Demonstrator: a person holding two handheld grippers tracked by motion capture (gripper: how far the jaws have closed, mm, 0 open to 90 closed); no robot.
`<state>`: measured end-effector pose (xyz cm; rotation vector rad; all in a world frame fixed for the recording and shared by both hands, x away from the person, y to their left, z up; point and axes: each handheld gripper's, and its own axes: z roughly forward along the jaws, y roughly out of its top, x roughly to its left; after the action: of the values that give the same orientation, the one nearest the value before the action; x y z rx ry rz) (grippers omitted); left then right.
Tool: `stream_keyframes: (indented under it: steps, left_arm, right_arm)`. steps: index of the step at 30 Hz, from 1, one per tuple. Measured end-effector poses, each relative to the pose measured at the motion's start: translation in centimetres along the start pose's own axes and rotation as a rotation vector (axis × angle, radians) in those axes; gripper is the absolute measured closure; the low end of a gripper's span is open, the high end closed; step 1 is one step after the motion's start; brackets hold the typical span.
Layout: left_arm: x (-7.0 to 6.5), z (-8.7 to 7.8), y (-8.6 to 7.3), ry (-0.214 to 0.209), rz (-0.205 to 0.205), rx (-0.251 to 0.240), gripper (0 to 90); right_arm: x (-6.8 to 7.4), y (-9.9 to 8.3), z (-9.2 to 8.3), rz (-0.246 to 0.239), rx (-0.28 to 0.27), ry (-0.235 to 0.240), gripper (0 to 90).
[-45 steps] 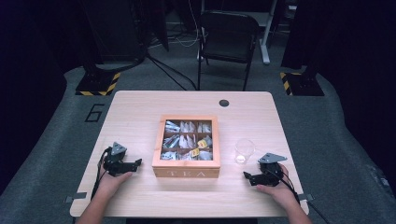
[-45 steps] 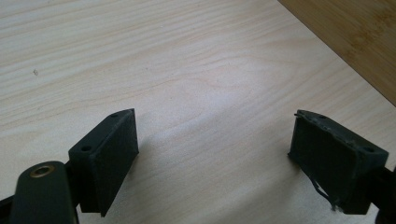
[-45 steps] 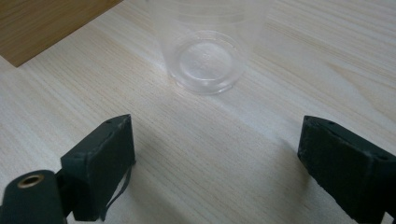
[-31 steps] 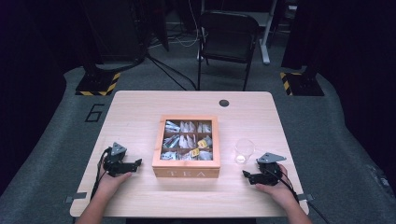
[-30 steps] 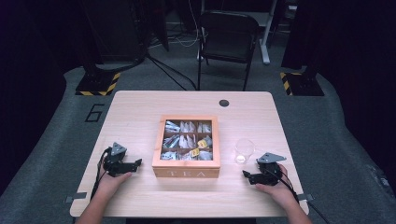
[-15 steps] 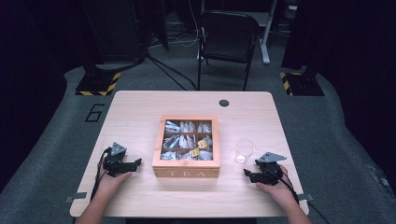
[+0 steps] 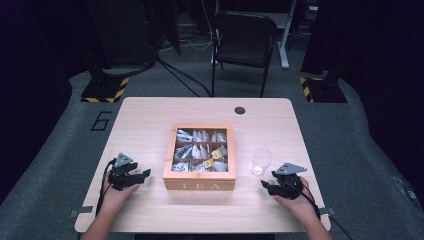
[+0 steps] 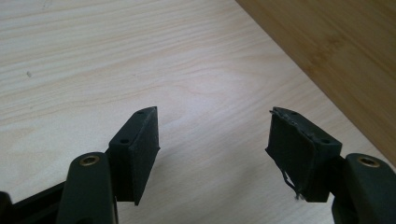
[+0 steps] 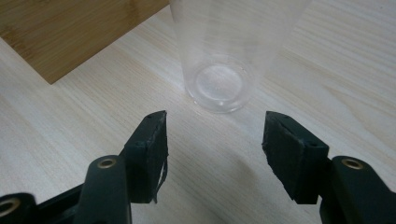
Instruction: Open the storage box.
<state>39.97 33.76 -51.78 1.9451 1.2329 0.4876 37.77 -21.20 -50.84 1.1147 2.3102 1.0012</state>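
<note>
Your left gripper point(image 7: 131, 176) rests on the table point(image 7: 150, 125) just left of the tea box point(image 7: 200, 156). Its jaws have just been closing but stand apart, holding nothing — bare wood lies between them. The box sits open at the table's middle, its 9 compartments full of tea bags. Right of it stands the clear glass point(image 7: 261, 161), empty and upright. Your right gripper point(image 7: 276, 187) aims at it from just in front, jaws likewise narrowing yet released — nothing is grasped or moved, so all the work remains. Around the pale wooden table: grey floor, a black chair point(image 7: 243, 37), dark curtains.
</note>
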Motion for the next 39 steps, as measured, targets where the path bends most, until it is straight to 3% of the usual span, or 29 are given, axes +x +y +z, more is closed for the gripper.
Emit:
stream_keyframes:
  steps: [5, 11, 20, 29, 33, 39]
  left_arm:
    - [-0.6, -0.5, 0.1, -0.035, -0.009, -0.018, 33.7]
    - [-1.4, -1.4, 0.3, -0.032, 0.011, -0.036, 33.5]
    - [-2.0, -2.5, 0.8, -0.067, -0.003, -0.061, 36.5]
    - [-3.9, -3.4, 1.0, -0.096, 0.056, -0.099, 39.7]
    - [-4.3, -3.7, 1.1, -0.106, 0.082, -0.093, 40.3]
    - [-4.8, -4.0, 1.1, -0.107, 0.086, -0.111, 41.3]
  right_arm:
    - [0.3, 0.3, -0.6, 0.009, -0.031, 0.005, 39.5]
    - [0.6, 0.5, -1.0, 0.034, -0.051, 0.016, 37.8]
    - [1.7, 1.1, -1.6, 0.023, -0.083, 0.041, 41.2]
    - [3.0, 1.9, -1.9, 0.010, -0.100, 0.067, 44.1]
    - [3.5, 2.1, -2.1, -0.003, -0.116, 0.080, 44.4]
    - [4.2, 2.5, -2.3, -0.030, -0.133, 0.072, 44.3]
